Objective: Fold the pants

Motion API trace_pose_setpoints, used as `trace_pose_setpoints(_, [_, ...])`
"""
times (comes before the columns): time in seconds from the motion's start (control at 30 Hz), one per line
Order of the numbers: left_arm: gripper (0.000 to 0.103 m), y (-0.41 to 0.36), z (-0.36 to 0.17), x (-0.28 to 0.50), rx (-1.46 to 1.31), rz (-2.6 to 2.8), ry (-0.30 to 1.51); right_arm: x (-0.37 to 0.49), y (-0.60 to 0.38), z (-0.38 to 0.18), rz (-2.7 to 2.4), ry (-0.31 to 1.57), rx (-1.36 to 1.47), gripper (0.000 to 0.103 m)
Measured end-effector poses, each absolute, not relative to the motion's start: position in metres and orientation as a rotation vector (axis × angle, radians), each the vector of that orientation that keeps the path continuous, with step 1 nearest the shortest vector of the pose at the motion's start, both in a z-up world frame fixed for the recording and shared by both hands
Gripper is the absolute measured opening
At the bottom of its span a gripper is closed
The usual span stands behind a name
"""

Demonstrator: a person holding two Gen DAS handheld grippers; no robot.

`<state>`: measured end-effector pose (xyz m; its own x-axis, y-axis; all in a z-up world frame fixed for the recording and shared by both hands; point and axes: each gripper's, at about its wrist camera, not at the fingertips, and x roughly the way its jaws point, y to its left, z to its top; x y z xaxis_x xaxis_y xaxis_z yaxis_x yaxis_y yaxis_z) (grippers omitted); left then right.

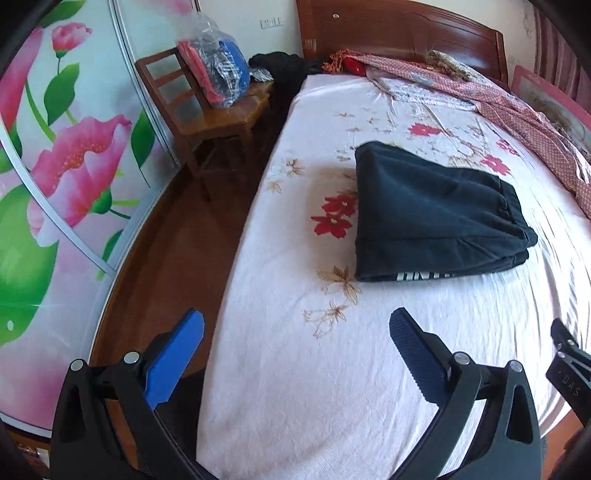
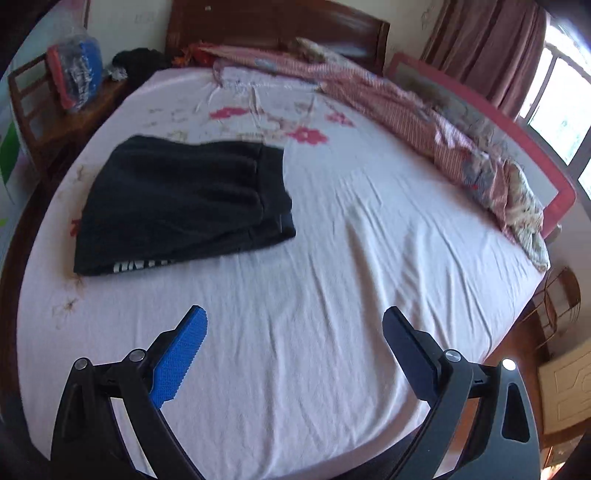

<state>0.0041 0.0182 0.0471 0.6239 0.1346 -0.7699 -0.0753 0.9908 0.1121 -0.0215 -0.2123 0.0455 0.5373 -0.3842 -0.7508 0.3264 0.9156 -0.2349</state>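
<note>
The dark navy pants [image 1: 432, 218] lie folded into a compact stack on the white floral bedsheet [image 1: 314, 369], with white lettering showing at the near edge. They also show in the right wrist view [image 2: 184, 206], at the left of the bed. My left gripper [image 1: 295, 325] is open and empty, held above the sheet well short of the pants. My right gripper [image 2: 293, 321] is open and empty above the bare sheet [image 2: 351, 258], to the right of and nearer than the pants. Part of the right gripper shows at the right edge of the left wrist view [image 1: 569, 362].
A wooden chair [image 1: 207, 110] with a plastic bag of clothes [image 1: 218, 70] stands left of the bed on the wood floor. A rumpled pink quilt [image 2: 424, 122] lies along the far and right side. The wooden headboard [image 1: 399, 33] is behind. A flowered wardrobe door [image 1: 55, 166] is at left.
</note>
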Motion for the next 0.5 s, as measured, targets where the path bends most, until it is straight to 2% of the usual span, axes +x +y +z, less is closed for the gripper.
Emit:
trace_pose_setpoints(0.1, [0.101,0.023,0.072,0.005,0.006,0.101,0.826,-0.023,-0.208,0.074,-0.446,0.806,-0.101,0.095])
trace_pose_setpoints(0.23, [0.101,0.020,0.085,0.003,-0.007,0.087,0.774,-0.027,-0.206,0.079,-0.423,0.791,-0.082,0.095])
trace_pose_setpoints(0.5, [0.101,0.004,0.024,-0.008,0.164,0.116,0.884,-0.030,-0.204,0.021,-0.363,0.967,-0.012,0.095])
